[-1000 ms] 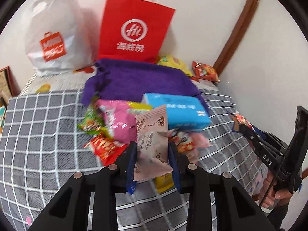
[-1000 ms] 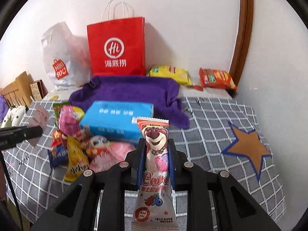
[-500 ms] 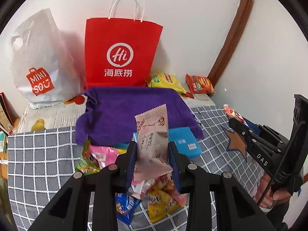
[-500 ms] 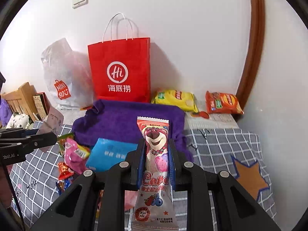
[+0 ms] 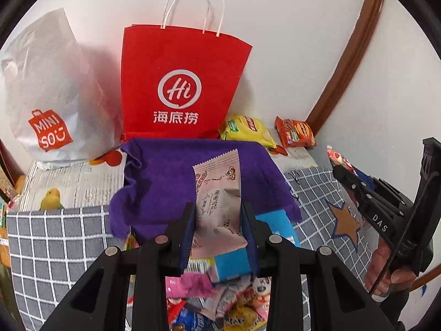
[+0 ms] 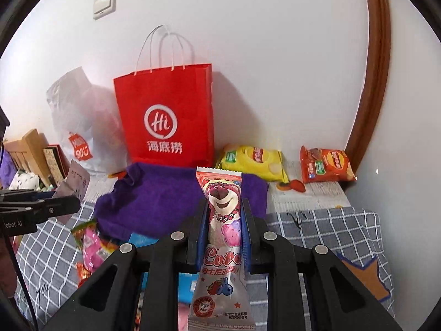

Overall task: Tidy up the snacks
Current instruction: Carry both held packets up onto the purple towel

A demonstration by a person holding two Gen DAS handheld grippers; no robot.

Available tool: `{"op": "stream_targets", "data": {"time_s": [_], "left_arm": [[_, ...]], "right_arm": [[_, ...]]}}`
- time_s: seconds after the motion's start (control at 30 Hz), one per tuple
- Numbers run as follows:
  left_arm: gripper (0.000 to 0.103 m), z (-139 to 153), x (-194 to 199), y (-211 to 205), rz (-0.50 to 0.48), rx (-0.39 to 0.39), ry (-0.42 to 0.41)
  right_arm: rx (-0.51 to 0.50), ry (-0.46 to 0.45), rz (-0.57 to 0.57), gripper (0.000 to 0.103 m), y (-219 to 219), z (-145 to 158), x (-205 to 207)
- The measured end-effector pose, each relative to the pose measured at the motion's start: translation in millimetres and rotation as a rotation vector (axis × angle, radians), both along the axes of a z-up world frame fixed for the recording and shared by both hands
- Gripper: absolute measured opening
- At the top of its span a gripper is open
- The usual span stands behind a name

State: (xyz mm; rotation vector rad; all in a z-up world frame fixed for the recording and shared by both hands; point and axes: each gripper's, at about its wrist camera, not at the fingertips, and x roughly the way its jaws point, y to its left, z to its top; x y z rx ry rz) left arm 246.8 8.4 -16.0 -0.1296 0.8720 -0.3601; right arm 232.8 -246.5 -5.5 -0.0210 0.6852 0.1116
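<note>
My left gripper (image 5: 217, 218) is shut on a pale pink snack packet (image 5: 219, 193), held upright above the purple cloth (image 5: 165, 182). My right gripper (image 6: 223, 215) is shut on a pink bear snack packet (image 6: 223, 207), also upright. A red paper bag (image 5: 179, 82) with white handles stands against the wall behind the cloth. A heap of loose snacks (image 5: 220, 300) and a blue packet (image 5: 275, 223) lie on the grey checked cover below the left gripper. The right gripper (image 5: 341, 165) shows at the right edge of the left wrist view, and the left gripper (image 6: 66, 204) at the left edge of the right wrist view.
A white plastic bag (image 5: 46, 96) leans left of the red bag (image 6: 168, 118). A yellow chip bag (image 6: 253, 162) and an orange chip bag (image 6: 325, 165) lie by the wall at the right. A brown door frame (image 6: 374, 82) rises at the right. Wooden items (image 6: 30, 151) stand far left.
Both grippers have risen and moved toward the red bag with their packets still held. The snack heap has dropped low in both views and the purple cloth now lies under the fingertips.
</note>
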Motion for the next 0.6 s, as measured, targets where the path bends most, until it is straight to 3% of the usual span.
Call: {"op": "stream_targets", "data": {"time_s": [0.4,0.6], "left_arm": [[0.031,0,54,8,0.020,0.015,0.002],[0.031,-13,81,13,0.032,0.009,0.021]], "right_arm": [[0.012,-0.012,0.007,0.022,3,3,58],[0.002,-0.013,0.024,0.022,10,-2,86]]}}
